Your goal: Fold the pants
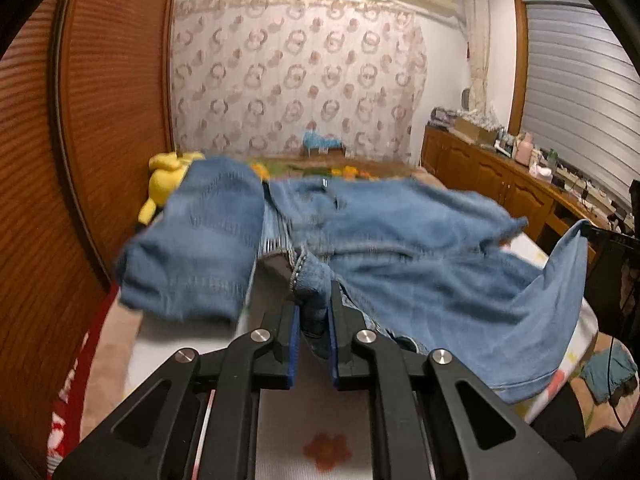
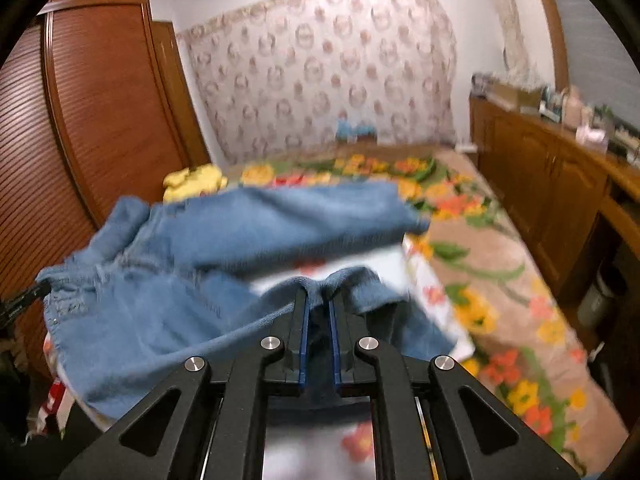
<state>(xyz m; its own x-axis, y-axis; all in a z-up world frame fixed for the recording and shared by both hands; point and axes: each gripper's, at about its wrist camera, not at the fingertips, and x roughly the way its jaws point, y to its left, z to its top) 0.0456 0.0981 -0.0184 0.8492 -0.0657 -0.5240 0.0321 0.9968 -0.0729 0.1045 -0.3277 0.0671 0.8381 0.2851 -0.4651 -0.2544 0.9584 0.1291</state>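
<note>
Light blue denim pants (image 1: 400,248) lie rumpled across a bed with a white flowered sheet (image 1: 320,432). My left gripper (image 1: 314,304) is shut on a bunched denim edge with a stitched hem, lifted a little off the sheet. At the right edge of the left wrist view a corner of the pants (image 1: 576,240) is raised by the other gripper. In the right wrist view the pants (image 2: 248,232) spread to the left, and my right gripper (image 2: 318,300) is shut on a fold of denim edge. Both views are blurred by motion.
A wooden slatted wardrobe (image 1: 100,100) stands along the left. Yellow plush toys (image 1: 168,176) lie at the bed's far left. A flowered blanket (image 2: 480,264) covers the right side of the bed. A wooden cabinet (image 2: 552,184) with clutter on top runs along the right wall.
</note>
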